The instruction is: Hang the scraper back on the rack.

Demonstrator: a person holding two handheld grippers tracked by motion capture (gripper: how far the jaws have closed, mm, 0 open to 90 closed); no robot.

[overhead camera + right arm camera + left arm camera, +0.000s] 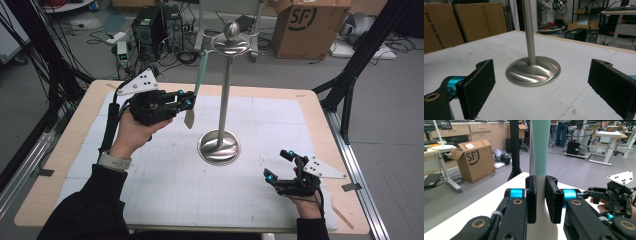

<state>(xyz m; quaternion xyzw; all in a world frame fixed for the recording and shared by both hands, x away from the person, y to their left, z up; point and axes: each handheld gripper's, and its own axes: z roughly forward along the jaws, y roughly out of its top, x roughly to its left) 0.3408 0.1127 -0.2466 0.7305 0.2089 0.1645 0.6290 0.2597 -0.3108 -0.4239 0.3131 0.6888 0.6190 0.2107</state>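
Note:
A tall metal stand [225,80] rises from a round base [218,146] at the middle of the table, with a hooked dish and knob at its top. My left gripper [186,102] is raised left of the pole and shut on a spatula [200,70]. The spatula's teal handle points up toward the dish and its pale blade hangs below the jaws. In the left gripper view the pads [531,200] press on the spatula [540,150] at its neck. My right gripper [278,165] rests on the mat at the front right, open, and its jaws frame the base [533,70].
A white gridded mat [165,175] covers the wooden table [75,145]. Beyond the far edge stand computer towers [150,25] with cables and a cardboard box [310,25]. Black frame legs [350,80] flank the table's right side.

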